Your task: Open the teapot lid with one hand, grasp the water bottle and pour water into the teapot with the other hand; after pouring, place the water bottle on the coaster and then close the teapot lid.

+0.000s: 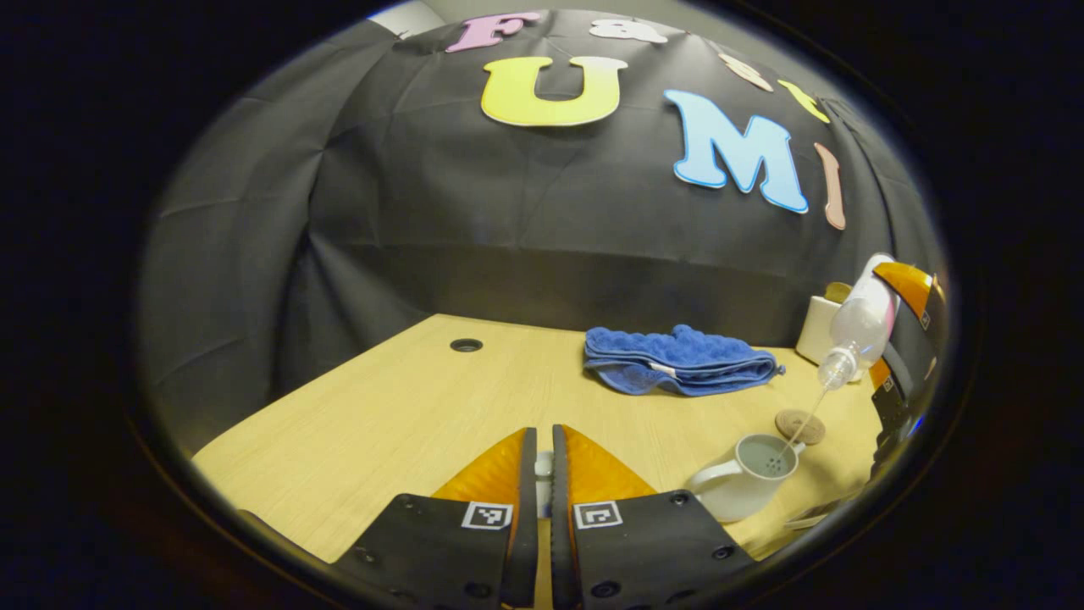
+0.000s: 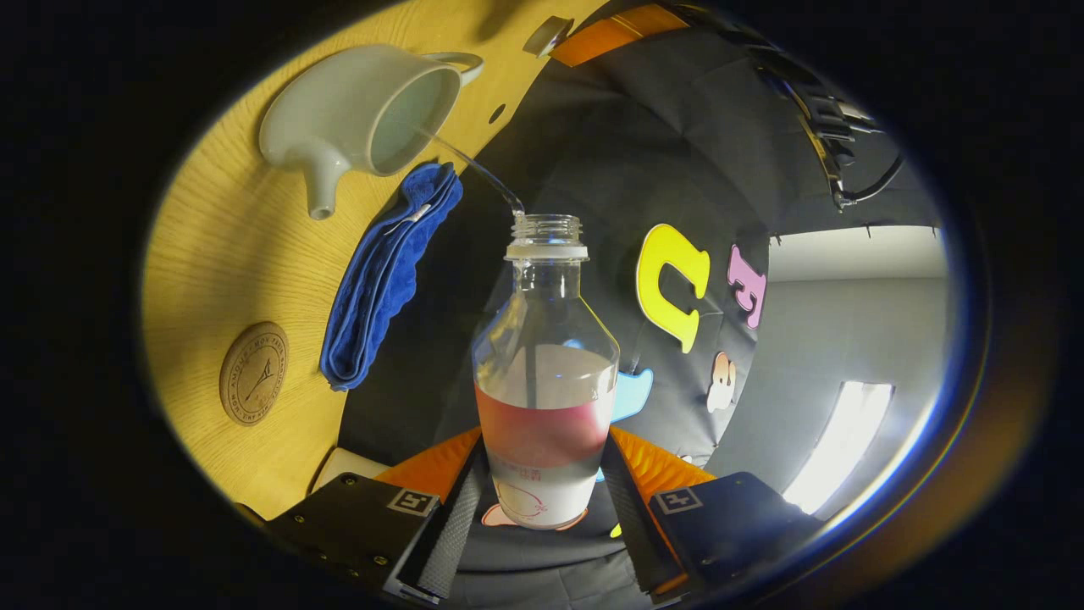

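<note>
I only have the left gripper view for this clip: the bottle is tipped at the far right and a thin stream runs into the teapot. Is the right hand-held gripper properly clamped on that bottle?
Observer: Yes. In the right gripper view, both fingers of the right hand-held gripper press on the water bottle at its labelled lower part.
Operator: How much water is left in it?
Observer: Water fills the lower part of the body. The shoulder and neck look clear.
Operator: Is the coaster free for the set-down?
Observer: Its whole top shows here. The coaster lies bare on the table, next to the blue cloth but not touching it.
</note>
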Motion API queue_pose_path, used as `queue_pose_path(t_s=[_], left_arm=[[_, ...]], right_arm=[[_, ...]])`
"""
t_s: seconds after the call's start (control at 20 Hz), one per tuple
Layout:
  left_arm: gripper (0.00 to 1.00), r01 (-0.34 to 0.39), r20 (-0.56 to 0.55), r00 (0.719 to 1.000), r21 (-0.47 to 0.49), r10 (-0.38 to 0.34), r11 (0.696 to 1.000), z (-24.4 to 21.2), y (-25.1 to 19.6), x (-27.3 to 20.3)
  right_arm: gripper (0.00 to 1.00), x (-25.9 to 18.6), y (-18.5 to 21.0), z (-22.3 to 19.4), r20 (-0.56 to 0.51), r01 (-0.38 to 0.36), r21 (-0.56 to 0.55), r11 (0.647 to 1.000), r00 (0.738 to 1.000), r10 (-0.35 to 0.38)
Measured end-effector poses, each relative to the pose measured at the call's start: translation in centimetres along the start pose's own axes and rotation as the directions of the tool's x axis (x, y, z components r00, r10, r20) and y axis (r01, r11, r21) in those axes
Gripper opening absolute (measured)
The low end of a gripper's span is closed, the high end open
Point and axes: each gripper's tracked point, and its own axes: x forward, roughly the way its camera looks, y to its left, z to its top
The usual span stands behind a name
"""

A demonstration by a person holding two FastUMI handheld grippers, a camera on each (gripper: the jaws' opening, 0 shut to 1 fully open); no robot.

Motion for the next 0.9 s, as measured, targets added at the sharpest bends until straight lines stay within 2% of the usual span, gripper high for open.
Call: queue_pose_path(t_s=[0.9], left_arm=[[0.12, -0.009, -0.007, 1.000, 0.007, 0.009, 1.000, -0.1, 0.2, 0.1]], right_arm=[[0.77, 0.0, -1.6, -0.2, 0.042, 0.057, -0.072, 0.996, 0.998, -0.054]])
